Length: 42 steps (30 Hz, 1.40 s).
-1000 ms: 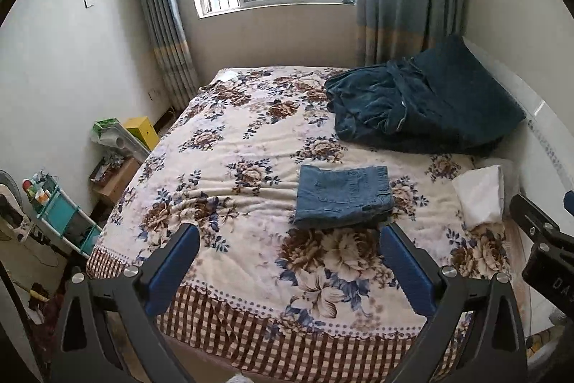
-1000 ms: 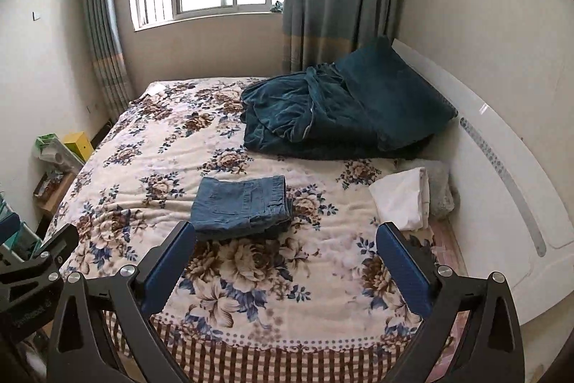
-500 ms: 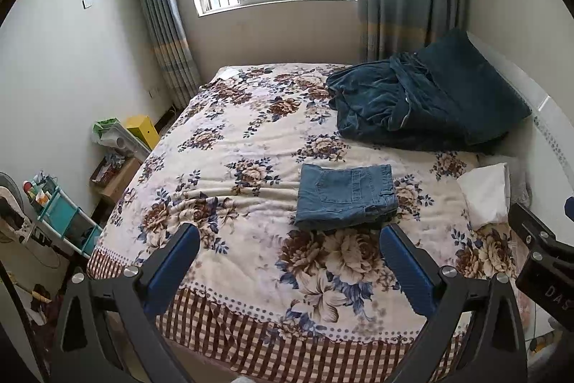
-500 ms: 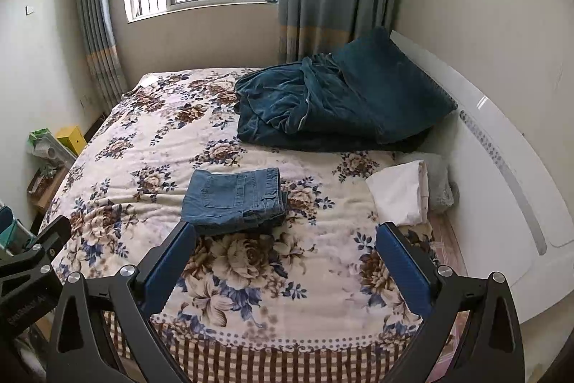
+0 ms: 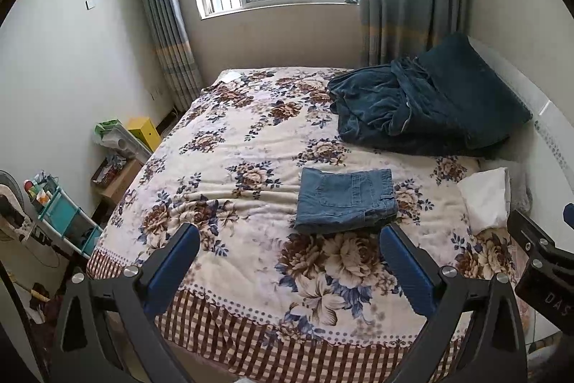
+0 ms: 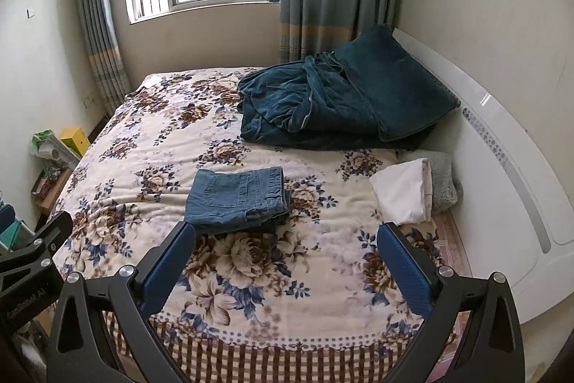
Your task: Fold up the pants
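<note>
The blue denim pants lie folded into a compact rectangle on the flowered bedspread, near the middle of the bed; they also show in the right wrist view. My left gripper is open and empty, held back from the bed's near edge, well short of the pants. My right gripper is open and empty too, held back to the right of the pants. The right gripper's body shows at the right edge of the left wrist view.
A dark teal blanket and pillow are heaped at the head of the bed. Folded white cloth and a grey towel lie by the white headboard. Shelves and boxes stand along the left wall.
Both grippers have drawn back slightly and tilted up, so the bed sits lower in view. The folded pants have not moved. Both jaws stay open.
</note>
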Tool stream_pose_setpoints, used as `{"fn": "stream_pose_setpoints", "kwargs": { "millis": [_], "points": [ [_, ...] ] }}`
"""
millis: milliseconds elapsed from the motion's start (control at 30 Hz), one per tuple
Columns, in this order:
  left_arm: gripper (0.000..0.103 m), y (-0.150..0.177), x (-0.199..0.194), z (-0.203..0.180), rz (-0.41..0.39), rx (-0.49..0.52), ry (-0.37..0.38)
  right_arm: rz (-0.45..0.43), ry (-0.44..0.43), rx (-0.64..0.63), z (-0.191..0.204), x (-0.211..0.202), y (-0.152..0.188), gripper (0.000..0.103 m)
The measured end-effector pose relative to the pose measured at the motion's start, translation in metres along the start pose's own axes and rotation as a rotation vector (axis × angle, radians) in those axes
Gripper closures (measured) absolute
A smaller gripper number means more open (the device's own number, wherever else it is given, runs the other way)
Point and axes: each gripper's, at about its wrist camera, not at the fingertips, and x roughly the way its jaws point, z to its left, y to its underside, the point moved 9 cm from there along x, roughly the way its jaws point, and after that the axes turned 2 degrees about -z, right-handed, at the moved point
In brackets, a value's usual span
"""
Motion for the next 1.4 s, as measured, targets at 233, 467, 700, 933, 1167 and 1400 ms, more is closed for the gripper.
{"fn": "stream_pose_setpoints", "kwargs": {
  "millis": [233,467,700,933,1167,1400],
  "points": [
    [0.000,-0.002,-0.002,-0.002,-0.007,0.001,-0.010,-0.001,-0.003,0.001,0.001,0.001,0.002,0.000],
    [0.000,-0.003,-0.002,-0.003,-0.012,0.003,-0.014,0.000,-0.004,0.006,-0.001,0.000,0.002,0.000],
    [0.000,-0.004,-0.004,-0.004,-0.014,0.004,-0.015,-0.002,-0.005,0.007,0.001,0.000,0.003,0.000],
    [0.000,-0.002,-0.011,-0.004,-0.023,0.004,-0.028,-0.001,-0.007,0.012,0.001,-0.001,0.004,0.000],
    [0.000,0.000,-0.014,-0.001,-0.025,0.003,-0.034,-0.002,-0.018,0.017,0.006,-0.001,0.006,0.000],
    [0.000,-0.001,-0.016,-0.002,-0.031,0.003,-0.034,-0.002,-0.019,0.020,0.008,-0.003,0.007,0.000]
  ]
}}
